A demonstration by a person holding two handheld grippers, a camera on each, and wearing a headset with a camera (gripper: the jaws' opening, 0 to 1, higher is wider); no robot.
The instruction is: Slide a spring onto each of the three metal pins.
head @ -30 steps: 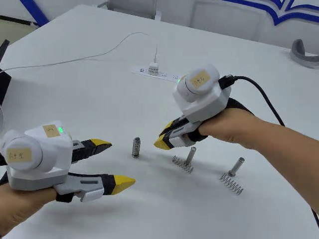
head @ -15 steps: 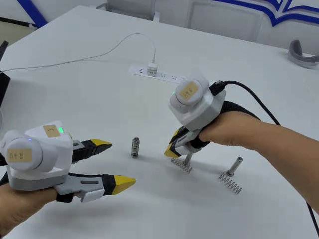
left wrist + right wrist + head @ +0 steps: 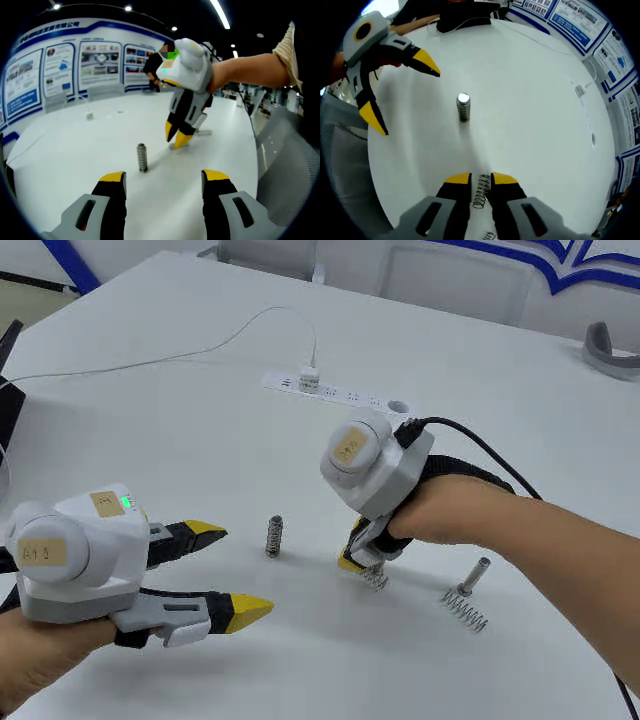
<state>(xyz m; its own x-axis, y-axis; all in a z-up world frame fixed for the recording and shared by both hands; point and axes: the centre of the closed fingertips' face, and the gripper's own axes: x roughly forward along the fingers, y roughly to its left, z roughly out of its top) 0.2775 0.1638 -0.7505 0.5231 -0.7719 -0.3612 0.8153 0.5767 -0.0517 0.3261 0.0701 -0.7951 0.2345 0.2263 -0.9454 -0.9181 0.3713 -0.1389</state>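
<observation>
Between the jaws of the right hand-held gripper (image 3: 481,179): loose spring (image 3: 480,194), lying flat on the desk (image 3: 535,100). Jaws are narrowed to a slit either side of the coil; can't tell if the pads actually bite.

Left hand-held gripper (image 3: 238,570) is idle, jaws spread wide, nothing in them, low at near left.

Further out:
- Sleeved pin (image 3: 273,536) stands upright between the two grippers, spring already on.
- Bare pin (image 3: 474,577) is off to the right, with a second spring (image 3: 464,610) on the desk just beside its base.

Handling, my read:
- Spring is a light, thin-wire coil: soft, round, slick. A hard squeeze likely squashes it or pings it out.
- Pinch lightly across the coils near mid-length and keep one open end clear for the pin tip.
- Pins look free-standing, so side load probably topples them. Go on along the axis.
</observation>
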